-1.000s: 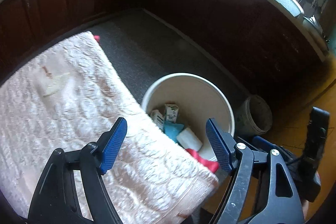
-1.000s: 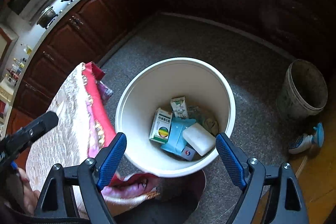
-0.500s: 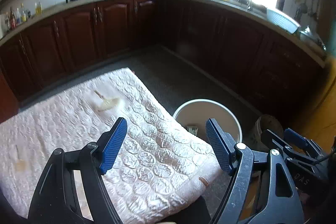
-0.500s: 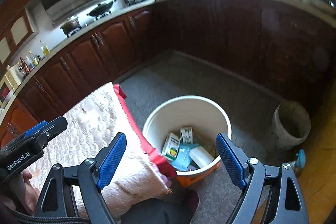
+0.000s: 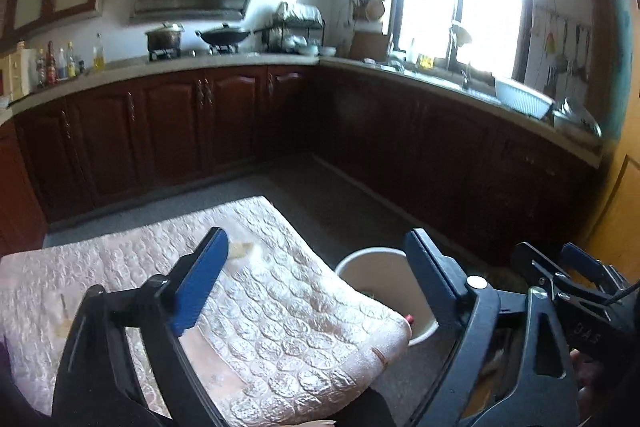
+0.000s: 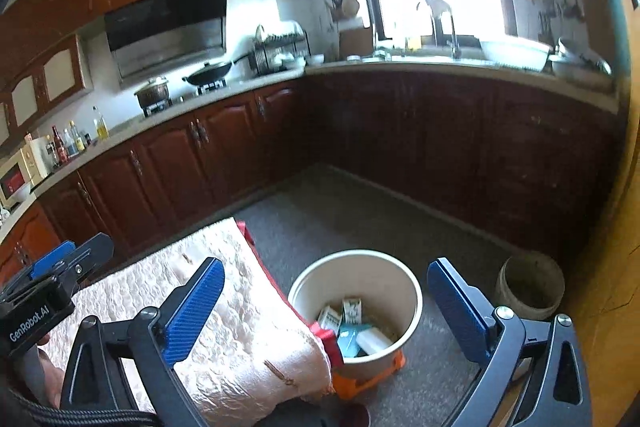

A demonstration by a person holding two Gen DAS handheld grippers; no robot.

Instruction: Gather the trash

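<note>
both grippers hang wide apart with nothing between the blue pads, their jaws having just spread further. below and ahead of the right gripper (image 6: 326,305) stands the white bin (image 6: 404,311), with cartons and wrappers (image 6: 352,327) lying in its bottom. the left gripper (image 5: 318,277) hangs above the quilted pink cloth (image 5: 280,327), the bin (image 5: 368,267) just beyond its right finger. off to the right, by the dark cabinets, sits a grey bucket (image 6: 530,285).
</note>
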